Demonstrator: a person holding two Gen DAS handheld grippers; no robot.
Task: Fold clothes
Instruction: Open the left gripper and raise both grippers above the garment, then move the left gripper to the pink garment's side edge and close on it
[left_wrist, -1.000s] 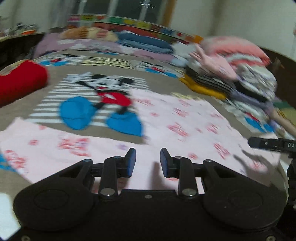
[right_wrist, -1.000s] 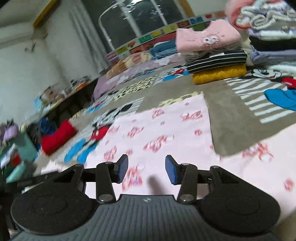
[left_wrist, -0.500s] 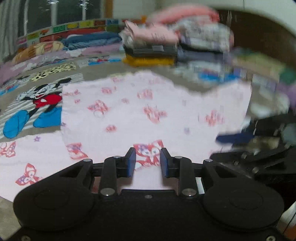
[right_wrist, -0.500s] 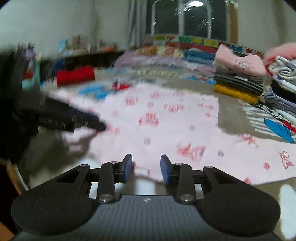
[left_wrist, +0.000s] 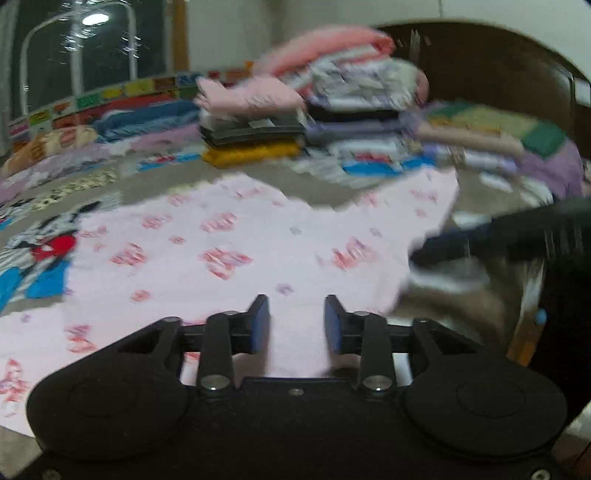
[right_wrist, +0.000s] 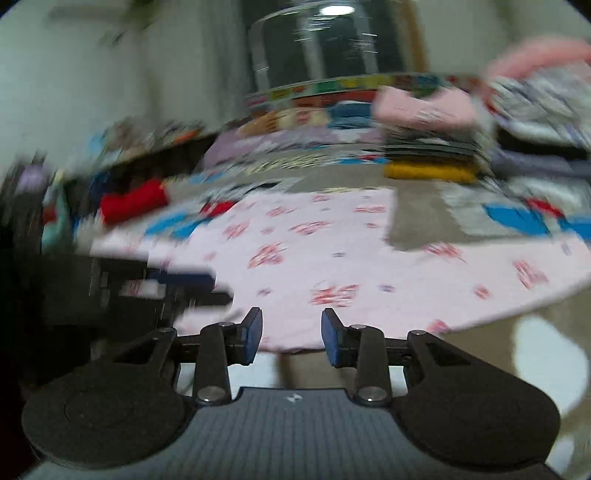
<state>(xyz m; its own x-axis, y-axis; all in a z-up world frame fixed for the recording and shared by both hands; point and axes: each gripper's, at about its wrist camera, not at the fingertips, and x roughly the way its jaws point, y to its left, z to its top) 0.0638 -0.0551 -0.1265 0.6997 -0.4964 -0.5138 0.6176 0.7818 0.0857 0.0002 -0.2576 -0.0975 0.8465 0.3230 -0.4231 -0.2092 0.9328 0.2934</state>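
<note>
Garment (left_wrist: 229, 258): pink, red-printed, spread flat on the bed (left_wrist: 155, 186); near hem at both grippers, far edge toward the stacks.
Left gripper (left_wrist: 295, 319): over the near hem, jaws apart and just widened; cloth seen in the gap but below it, not pinched.
Right gripper (right_wrist: 291, 328): at the near hem further along, jaws apart, pads clear of the cloth; bare bedding under its base.
Spacing: grippers close together, each blurred in the other's view.
Stacks (left_wrist: 258, 125): folded piles well behind the garment, beside a dark headboard (left_wrist: 491, 62).
Red roll (right_wrist: 135, 199): off to the left, well apart.
Risk, pinch: closing too high would likely catch nothing; too deep, the bed cover as well.
Risk, fold: uneven bites at the hem could drag it askew and crease it.
Risk, clash: hands this near could knock together when lifting.
Risk, aim: heavy blur makes the hem's exact line hard to judge.
</note>
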